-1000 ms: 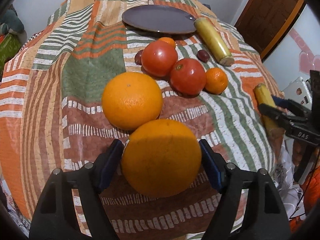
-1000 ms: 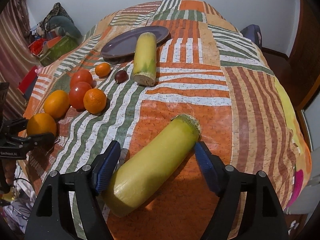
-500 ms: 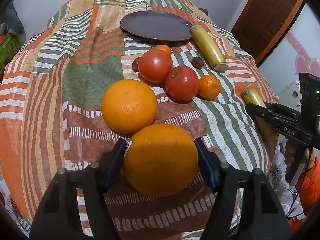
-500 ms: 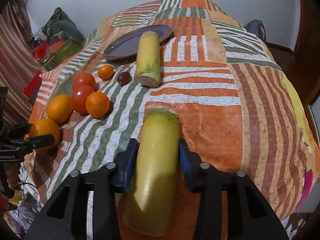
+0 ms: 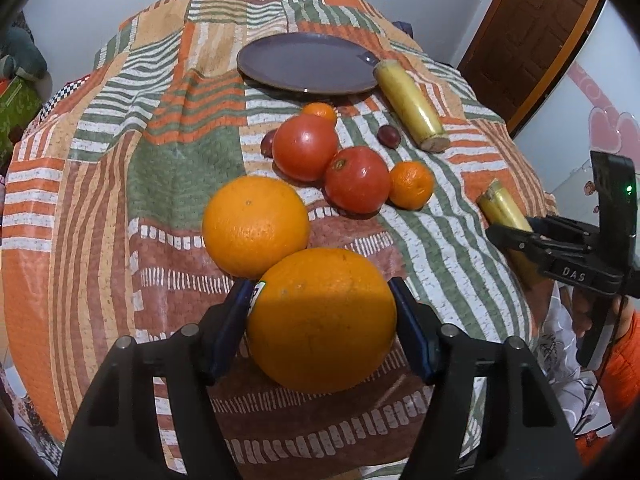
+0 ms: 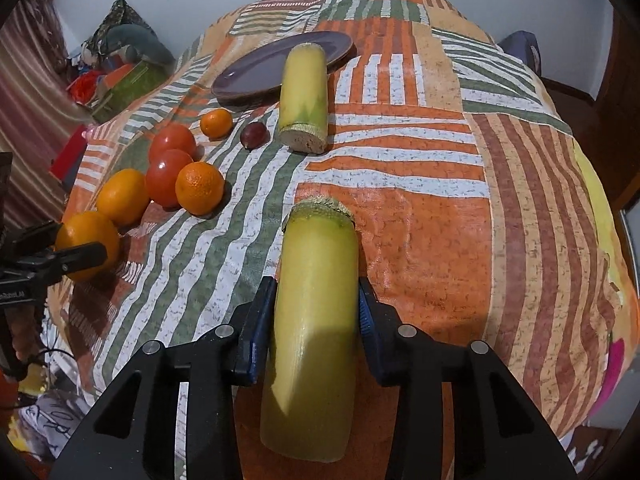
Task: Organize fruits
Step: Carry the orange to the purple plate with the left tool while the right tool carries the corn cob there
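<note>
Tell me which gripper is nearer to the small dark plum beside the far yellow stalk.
Right, narrowly. The right gripper, shut on a yellow stalk, faces the plum across bare cloth. The left gripper, shut on an orange, sits behind the tomatoes.

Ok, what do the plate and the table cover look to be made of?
The plate looks like glazed ceramic, maybe stoneware: dark purplish, smooth, with a small glint at its rim. Hard plastic can't be ruled out. The table cover looks like coated, oilcloth-type vinyl rather than woven cloth: glossy sheen on the orange patch, printed speckled stripes, and stiff creases.
</note>
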